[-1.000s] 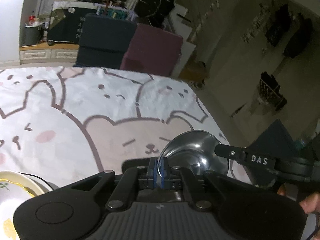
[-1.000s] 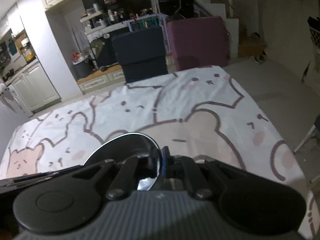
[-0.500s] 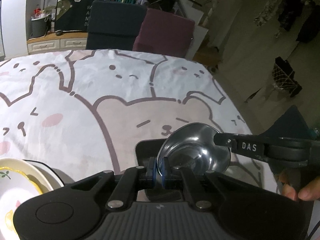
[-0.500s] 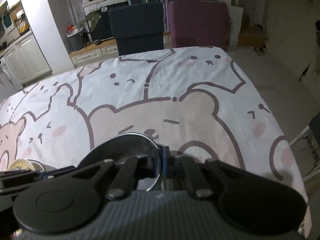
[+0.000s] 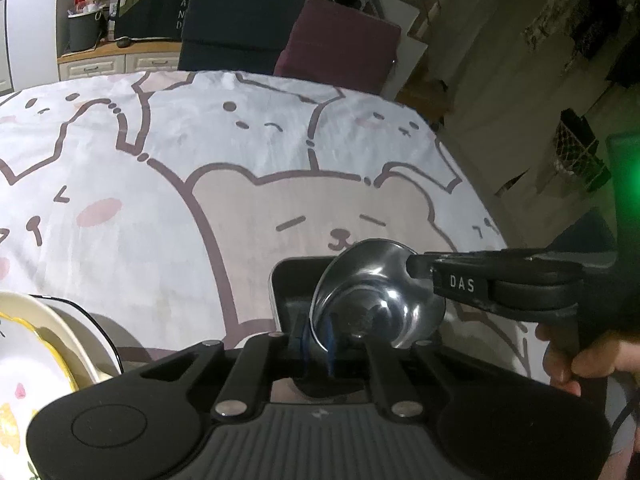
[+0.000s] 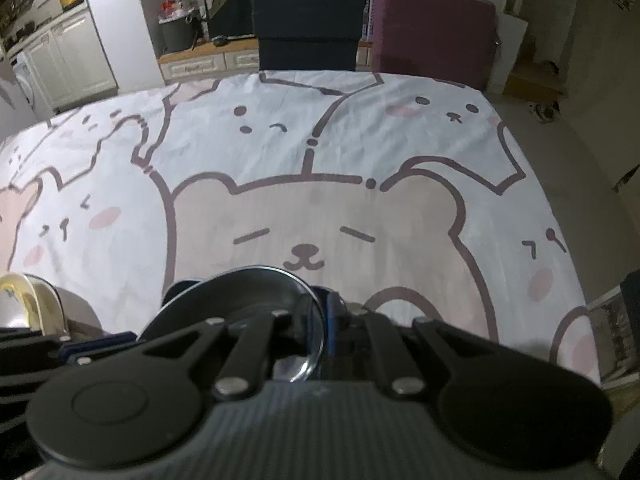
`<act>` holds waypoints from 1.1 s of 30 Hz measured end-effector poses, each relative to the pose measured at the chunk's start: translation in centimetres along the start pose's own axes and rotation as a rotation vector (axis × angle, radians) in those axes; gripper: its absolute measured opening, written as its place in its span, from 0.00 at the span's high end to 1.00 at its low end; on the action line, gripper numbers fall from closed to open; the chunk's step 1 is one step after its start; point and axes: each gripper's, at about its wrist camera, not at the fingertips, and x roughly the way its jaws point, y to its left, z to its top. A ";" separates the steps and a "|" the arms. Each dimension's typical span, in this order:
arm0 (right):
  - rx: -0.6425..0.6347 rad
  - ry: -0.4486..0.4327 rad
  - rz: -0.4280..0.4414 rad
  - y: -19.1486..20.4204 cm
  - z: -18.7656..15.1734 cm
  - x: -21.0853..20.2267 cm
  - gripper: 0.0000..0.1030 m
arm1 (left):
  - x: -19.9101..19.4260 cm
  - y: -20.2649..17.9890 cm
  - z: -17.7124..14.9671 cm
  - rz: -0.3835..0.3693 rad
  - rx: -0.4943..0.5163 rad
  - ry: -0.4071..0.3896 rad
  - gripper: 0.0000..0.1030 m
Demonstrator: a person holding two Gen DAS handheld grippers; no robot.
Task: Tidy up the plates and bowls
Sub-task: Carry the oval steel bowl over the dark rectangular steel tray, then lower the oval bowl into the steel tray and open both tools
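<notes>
Both tongs pinch one shiny steel bowl (image 5: 378,308).

Small round bowl of polished, mirror-bright metal (image 5: 380,312), smooth and glossy, matt black plastic seen on the left gripper (image 5: 316,344) and right gripper (image 6: 324,332), soft matt printed cloth with bear pattern (image 6: 320,200) spread over the counter, glossy cream glazed ceramic plate with yellow rim (image 5: 28,344).

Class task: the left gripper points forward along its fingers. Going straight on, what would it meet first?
The steel bowl: the left gripper is already shut on its rim. Beyond it probably comes the bear-print tablecloth, though depth is unclear.
</notes>
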 end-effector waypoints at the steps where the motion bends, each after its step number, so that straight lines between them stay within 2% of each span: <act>1: -0.007 0.007 -0.003 0.1 0.1 0.3 0.91 | 0.2 0.0 -0.1 0.003 0.001 0.005 0.90; 14: -0.063 0.047 -0.020 1.2 0.2 1.1 0.91 | 1.4 0.3 -0.4 0.032 0.018 0.053 0.87; 20: -0.105 0.038 -0.026 1.3 0.0 1.1 0.91 | 1.5 0.2 -0.5 0.023 0.033 0.054 0.82; 25: -0.203 0.029 -0.052 2.1 -0.4 1.2 0.92 | 1.5 0.1 -0.5 0.021 0.043 0.058 0.82; 33: -0.210 0.053 -0.060 1.9 -0.6 1.7 0.91 | 1.8 -0.2 -0.6 0.002 0.070 0.095 0.82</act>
